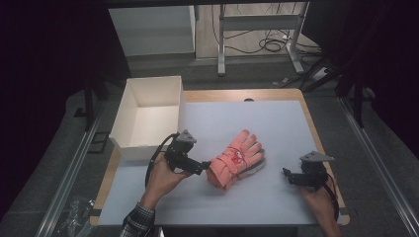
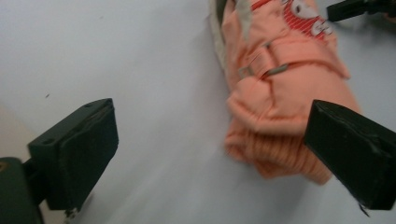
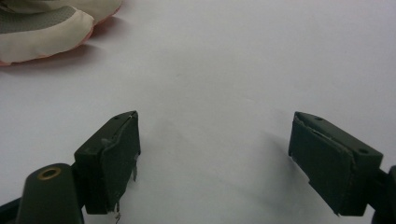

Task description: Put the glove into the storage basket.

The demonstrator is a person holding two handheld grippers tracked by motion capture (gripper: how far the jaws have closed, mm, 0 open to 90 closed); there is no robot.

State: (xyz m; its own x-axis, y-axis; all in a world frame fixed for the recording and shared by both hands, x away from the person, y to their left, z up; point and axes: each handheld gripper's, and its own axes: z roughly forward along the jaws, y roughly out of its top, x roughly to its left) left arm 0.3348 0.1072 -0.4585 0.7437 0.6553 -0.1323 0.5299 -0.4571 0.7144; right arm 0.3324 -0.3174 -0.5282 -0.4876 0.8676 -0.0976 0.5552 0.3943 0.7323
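Observation:
A pair of salmon-pink winter gloves point(image 1: 236, 157) lies stacked in the middle of the white mat, fingers pointing to the far right and ribbed cuffs toward the near left. My left gripper point(image 1: 202, 166) is open right at the cuffs. In the left gripper view the gloves point(image 2: 280, 93) lie ahead between the jaws of the left gripper point(image 2: 208, 116), close to the right-hand one, with no grip on them. My right gripper point(image 1: 288, 175) rests open on the mat to the right of the gloves. In the right gripper view pale glove fingertips point(image 3: 42, 25) lie beyond the right gripper point(image 3: 215, 122).
An open white box point(image 1: 180, 98) stands at the table's back left corner, just beyond my left hand. The white mat point(image 1: 276, 123) covers most of the wooden table point(image 1: 312, 126). Table legs and cables lie on the floor beyond. The right gripper point(image 2: 355, 7) shows far off in the left gripper view.

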